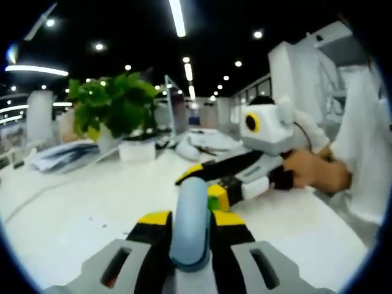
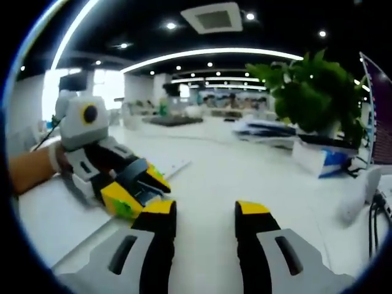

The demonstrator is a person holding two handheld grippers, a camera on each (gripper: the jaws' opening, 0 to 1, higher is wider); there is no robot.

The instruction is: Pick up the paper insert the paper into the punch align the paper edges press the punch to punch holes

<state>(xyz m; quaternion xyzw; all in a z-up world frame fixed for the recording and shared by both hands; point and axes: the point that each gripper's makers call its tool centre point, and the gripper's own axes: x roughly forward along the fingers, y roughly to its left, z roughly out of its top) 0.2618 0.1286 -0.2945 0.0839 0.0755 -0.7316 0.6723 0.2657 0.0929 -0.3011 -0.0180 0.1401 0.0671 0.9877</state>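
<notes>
My left gripper (image 1: 191,219) is clamped on a pale grey-blue rounded part (image 1: 190,223), probably the punch lever: rigid, slick, so grip mid-body. Right gripper (image 2: 205,214) gapes wide, holding nothing. Paper (thin, floppy) I can't make out on the white table (image 2: 257,174).

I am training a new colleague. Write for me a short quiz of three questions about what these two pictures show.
1. True or false: the right hand-held gripper has its jaws apart, with nothing between them.
2. What sits between the jaws of the left hand-held gripper?
A. a pale blue rounded bar
B. a sheet of paper
C. a green leaf
3. Fill the gap: the leafy green plant in a white pot stands on the white ____.

Key: 1 true; 2 A; 3 table.
</notes>
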